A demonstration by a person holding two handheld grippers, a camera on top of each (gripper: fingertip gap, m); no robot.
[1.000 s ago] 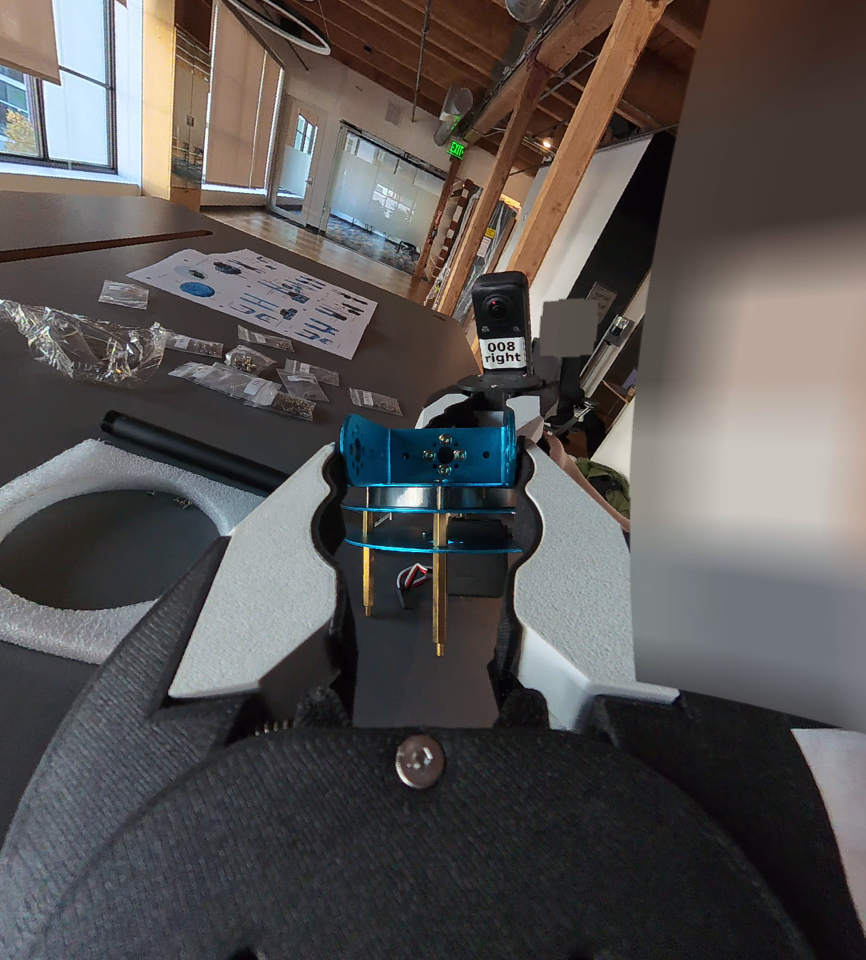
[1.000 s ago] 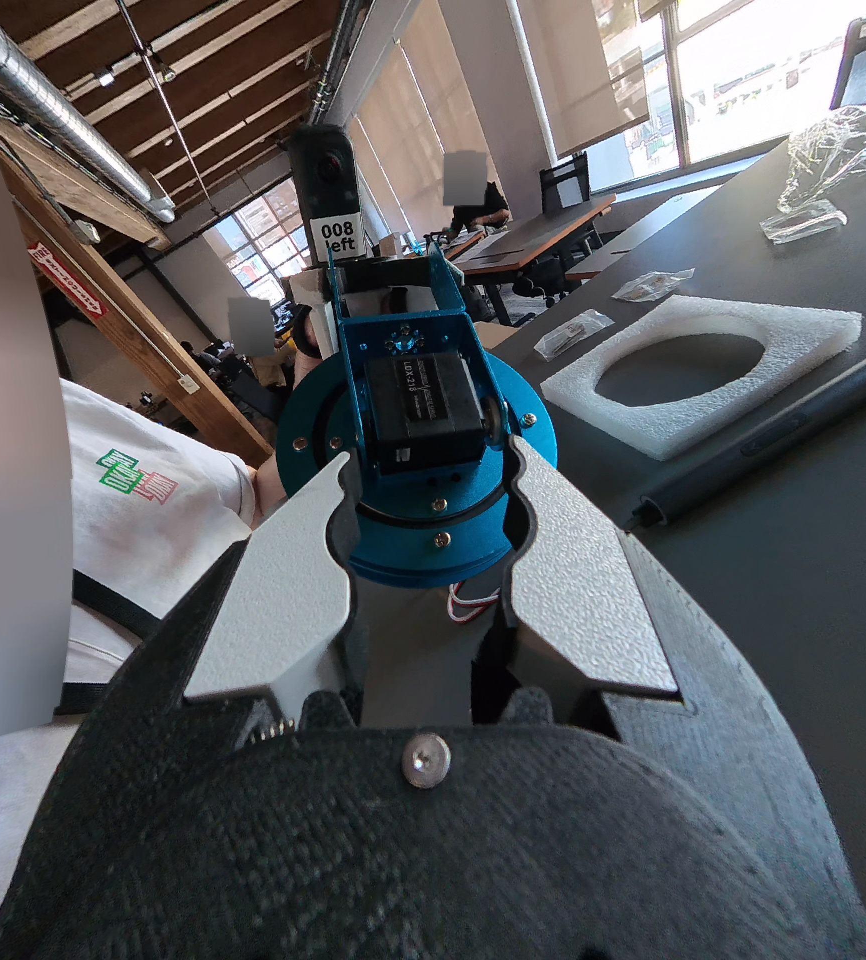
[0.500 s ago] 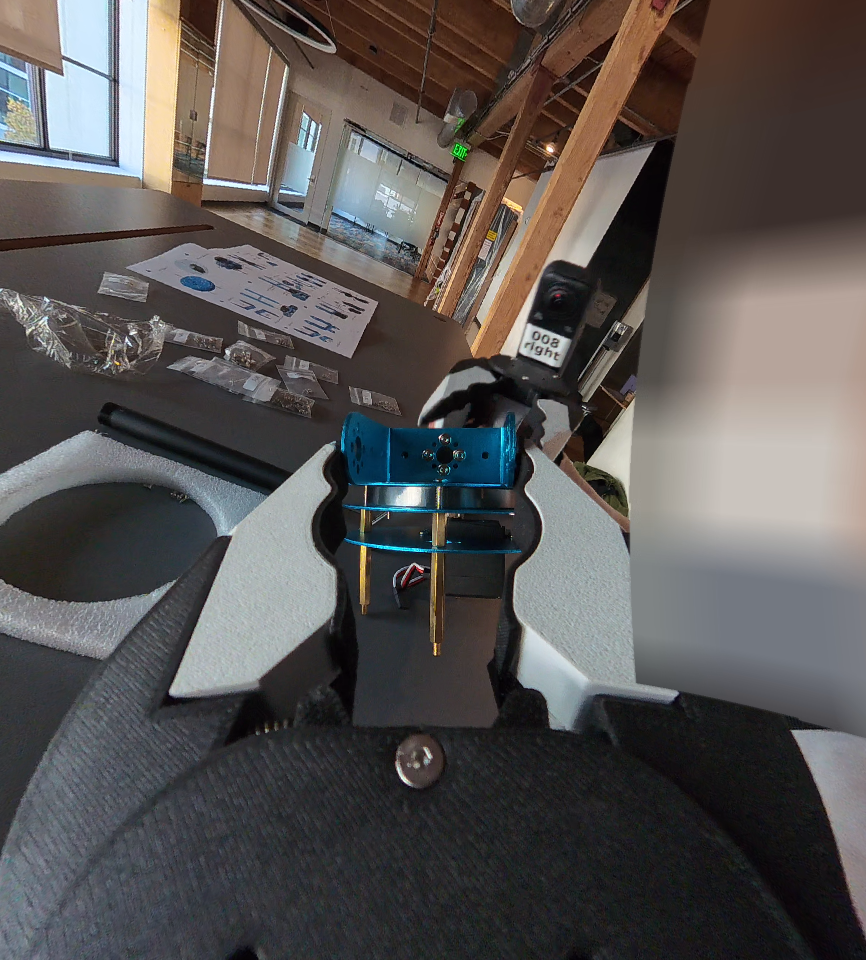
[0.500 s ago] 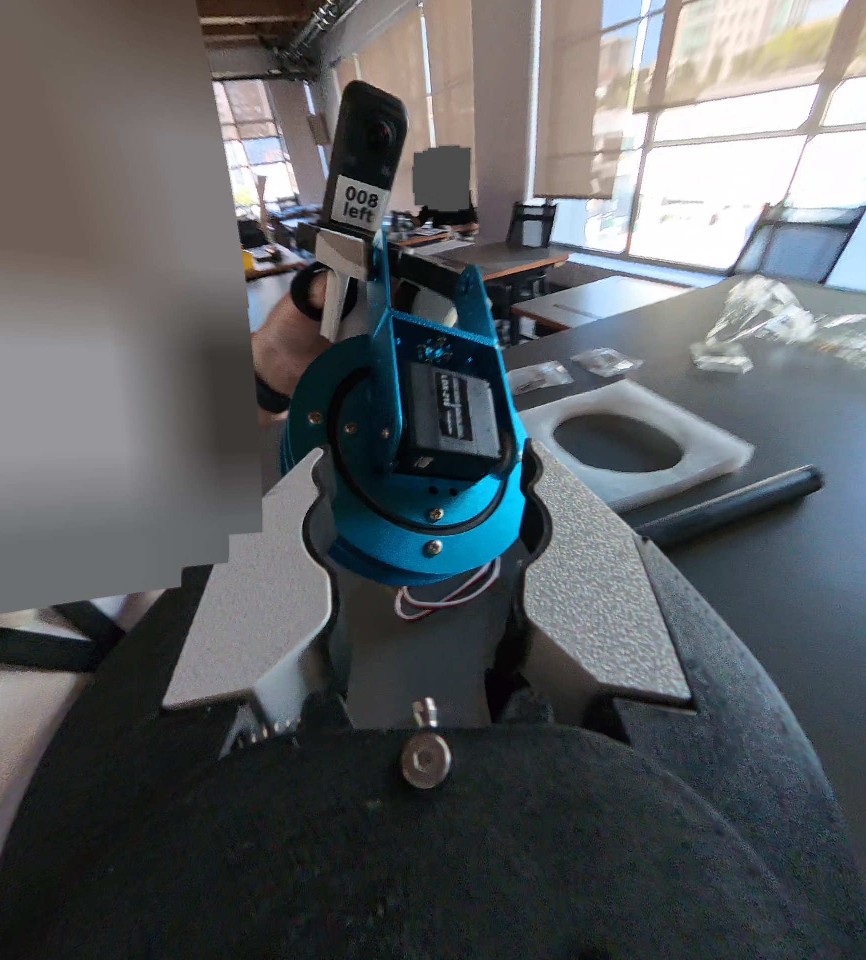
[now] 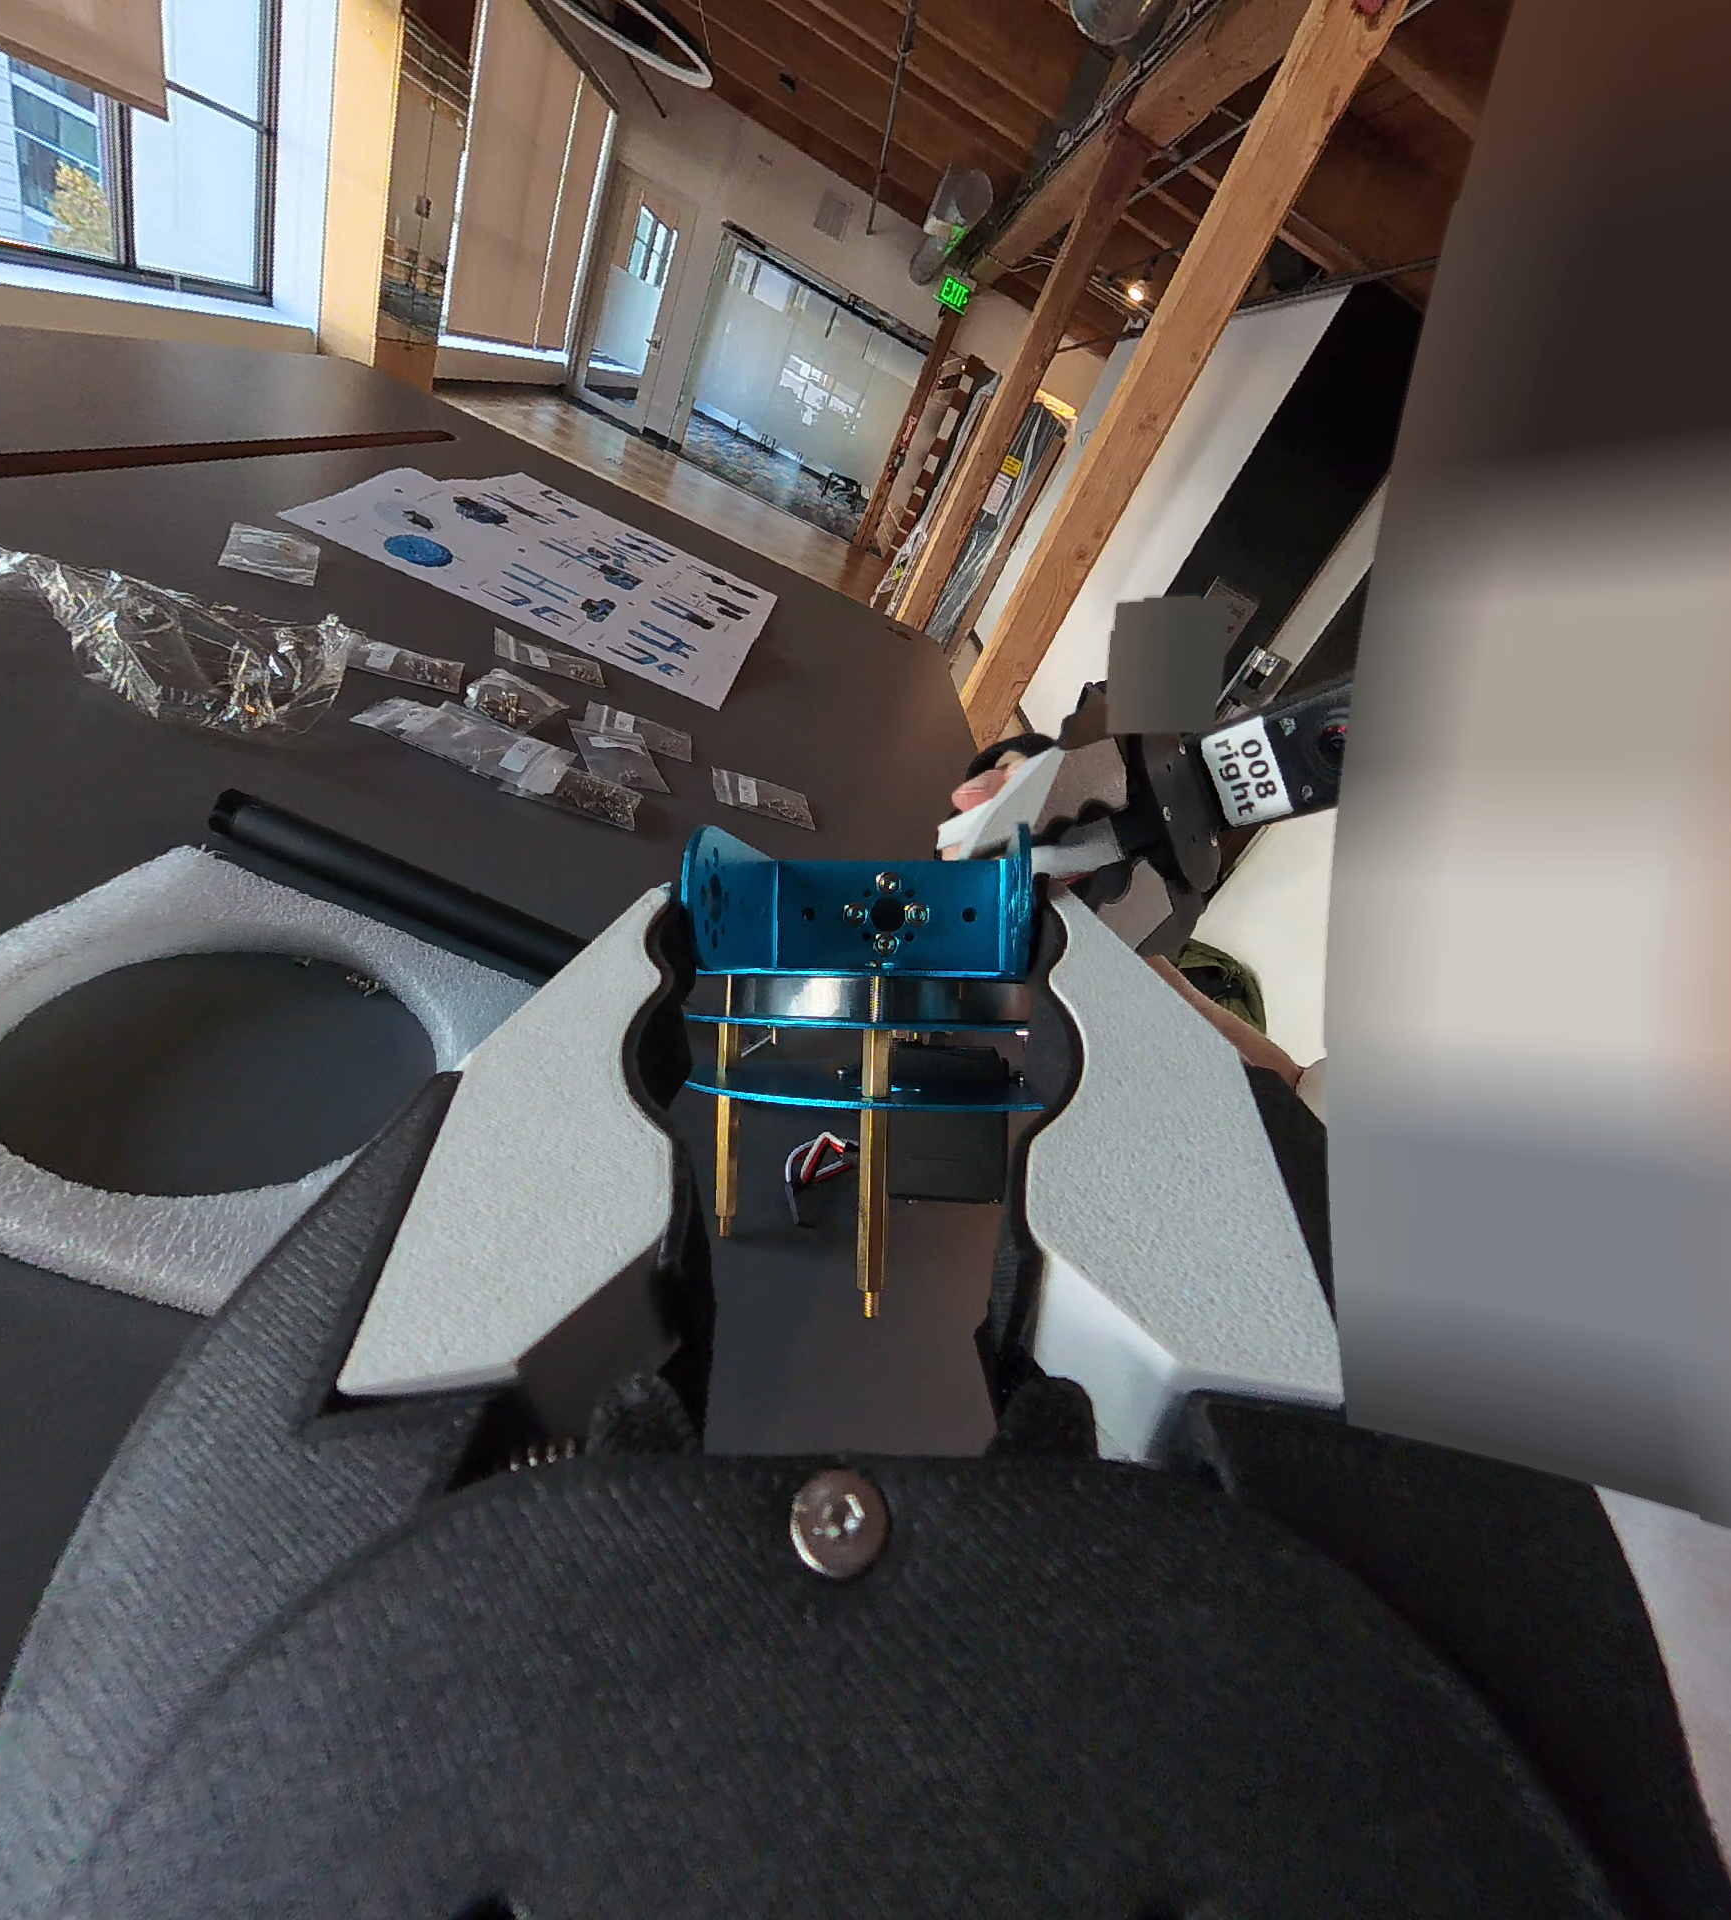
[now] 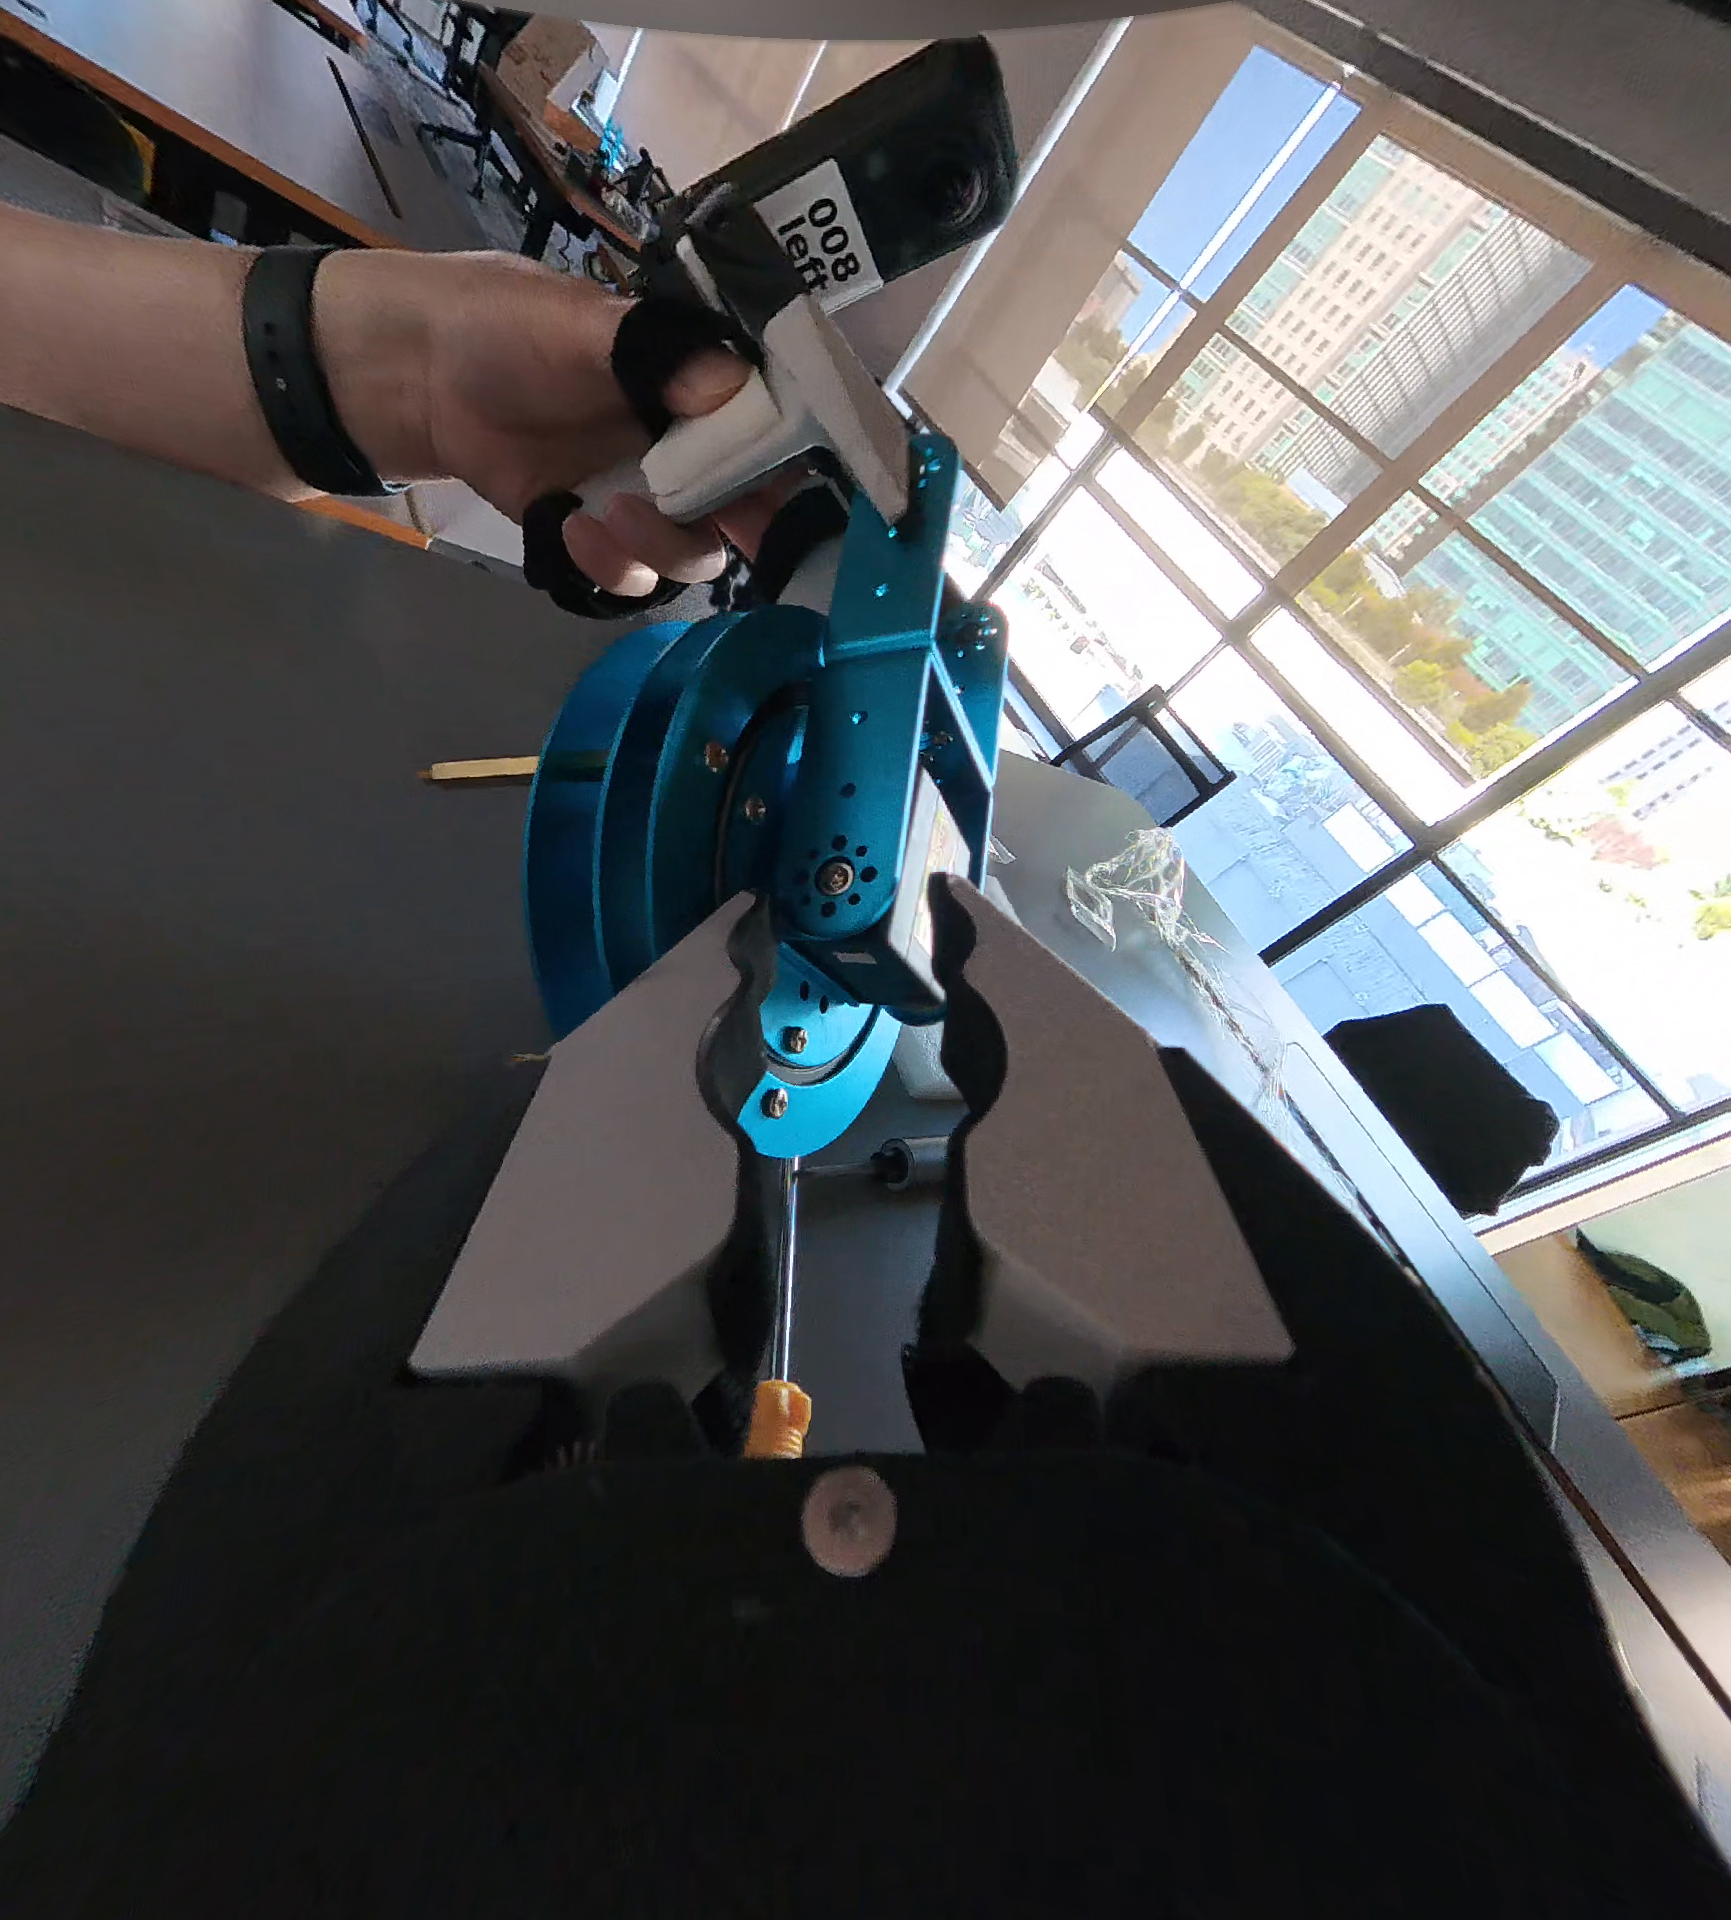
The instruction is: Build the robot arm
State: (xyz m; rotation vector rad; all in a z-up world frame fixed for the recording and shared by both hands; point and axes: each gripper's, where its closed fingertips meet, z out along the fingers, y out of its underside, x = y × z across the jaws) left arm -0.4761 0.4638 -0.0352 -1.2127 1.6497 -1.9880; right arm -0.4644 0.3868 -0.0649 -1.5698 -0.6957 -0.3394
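Left gripper (image 5: 856,914) holds a blue metal assembly (image 5: 866,966) up off the desk (image 5: 113,748), jaws narrowed and pressed on either side of its top bracket. Under the bracket hang two round blue plates on brass posts (image 5: 871,1174), with a black motor block (image 5: 949,1122) and a loop of red, white and black wire (image 5: 819,1158) below. Right gripper (image 6: 845,920) meets the same assembly from the other side; its jaws stand narrow, tips touching the bracket arm, though firm grip cannot be told from the right wrist view. A thin metal shaft with an orange handle (image 6: 781,1423) lies in the channel between the right fingers, its tip toward the round plate. A bare hand (image 6: 487,384) with a black wristband works the left gripper. On the desk, near edge on the left: a white foam pad (image 5: 165,1049) with a round cut-out, a black rod (image 5: 383,883) just beyond it. Further back, small clear bags of hardware (image 5: 539,738) lie scattered, crumpled clear wrap (image 5: 144,634) to their left, and printed sheets (image 5: 549,582) toward the far edge. Right gripper's body (image 5: 1100,831) shows past the bracket in the left wrist view.
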